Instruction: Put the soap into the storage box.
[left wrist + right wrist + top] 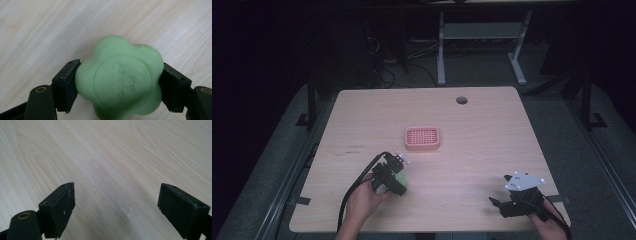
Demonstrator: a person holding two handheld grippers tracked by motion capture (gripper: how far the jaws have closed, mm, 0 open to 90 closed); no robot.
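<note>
One green flower-shaped soap (119, 80), clamped between the left gripper (393, 176) jaws, near and below-left of the pink soap dish (422, 138). Dish lies up-right of the soap. Right gripper (506, 196): spread wide, holding nothing, farther from the dish.

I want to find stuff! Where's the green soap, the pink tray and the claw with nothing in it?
green soap (120, 80): left gripper view, on its stamped round face.
pink tray (422, 138): high view, on its gridded floor.
right claw (116, 207): right gripper view, midway between its open jaws.
</note>
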